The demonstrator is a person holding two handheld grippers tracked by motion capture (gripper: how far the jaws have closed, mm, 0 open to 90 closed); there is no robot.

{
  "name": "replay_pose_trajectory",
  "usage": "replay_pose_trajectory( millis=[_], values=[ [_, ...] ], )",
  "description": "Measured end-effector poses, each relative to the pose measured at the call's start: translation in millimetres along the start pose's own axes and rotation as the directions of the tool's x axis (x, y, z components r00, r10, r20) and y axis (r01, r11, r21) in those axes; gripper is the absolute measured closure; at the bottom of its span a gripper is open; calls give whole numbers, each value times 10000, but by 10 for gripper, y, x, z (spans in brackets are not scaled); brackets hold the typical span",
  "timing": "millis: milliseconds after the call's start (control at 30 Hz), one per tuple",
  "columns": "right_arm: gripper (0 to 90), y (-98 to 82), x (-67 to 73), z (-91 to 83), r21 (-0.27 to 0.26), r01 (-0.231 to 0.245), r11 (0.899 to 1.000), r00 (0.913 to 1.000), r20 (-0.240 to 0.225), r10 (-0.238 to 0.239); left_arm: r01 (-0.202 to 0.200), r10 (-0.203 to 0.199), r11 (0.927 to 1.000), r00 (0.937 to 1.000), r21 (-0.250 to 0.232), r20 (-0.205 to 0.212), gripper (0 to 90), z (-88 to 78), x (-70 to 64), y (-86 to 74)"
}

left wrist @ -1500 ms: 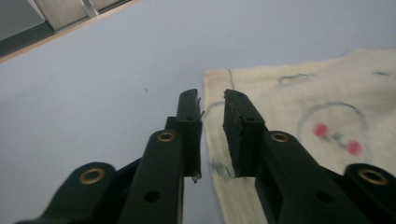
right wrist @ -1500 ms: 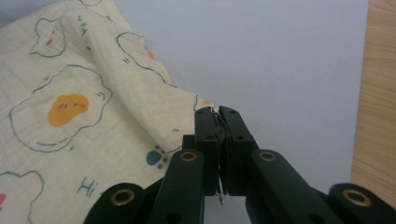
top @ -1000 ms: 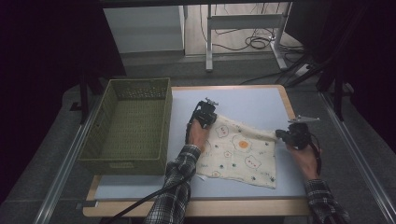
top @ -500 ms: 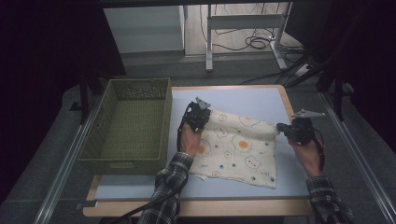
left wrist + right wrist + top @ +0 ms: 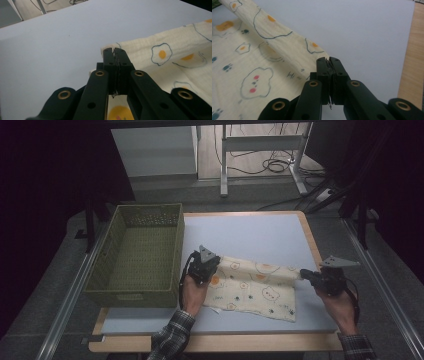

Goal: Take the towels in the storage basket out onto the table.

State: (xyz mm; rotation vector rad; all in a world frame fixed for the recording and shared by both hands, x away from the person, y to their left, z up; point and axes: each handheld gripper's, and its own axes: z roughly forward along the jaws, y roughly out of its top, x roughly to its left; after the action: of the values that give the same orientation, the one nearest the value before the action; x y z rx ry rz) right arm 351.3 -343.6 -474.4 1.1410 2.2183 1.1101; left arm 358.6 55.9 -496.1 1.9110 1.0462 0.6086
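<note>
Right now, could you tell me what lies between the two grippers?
In the high view, the cloth spans from the left gripper to the right gripper.

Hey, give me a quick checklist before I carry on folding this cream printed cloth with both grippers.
1. Left gripper shut on a corner of the cream cloth with egg and bear prints: ok.
2. Right gripper shut on the other far corner: ok.
3. Far edge lifted between the two grippers and folding toward the person: ok.
4. Near edge lying flat on the pale blue table top: ok, slightly rumpled.
5. Olive green woven basket stands apart from the cloth, left of it: ok.
6. Pinch holds one layer or two: cannot tell.
</note>
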Motion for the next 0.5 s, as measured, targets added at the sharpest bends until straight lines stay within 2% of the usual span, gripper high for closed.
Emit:
replay_pose_trajectory(
  millis=[100,200,333,500],
  values=[
    [870,-103,123,-96,15,106,9999,9995,-293,-105,-170,174,9998,9993,128,-334,886,-116,-104,-123],
    [870,-159,191,-121,148,195,9997,9993,-333,-190,-282,288,9995,9989,163,-358,885,-165,-146,-194],
    [870,-272,308,-148,388,359,9986,9985,-422,-343,-209,213,9996,9996,204,-197,885,-270,-192,-336],
    [868,-366,418,-192,416,422,9982,9969,-681,-393,-168,170,9991,9998,377,-50,881,-330,-186,-459]
  ],
)
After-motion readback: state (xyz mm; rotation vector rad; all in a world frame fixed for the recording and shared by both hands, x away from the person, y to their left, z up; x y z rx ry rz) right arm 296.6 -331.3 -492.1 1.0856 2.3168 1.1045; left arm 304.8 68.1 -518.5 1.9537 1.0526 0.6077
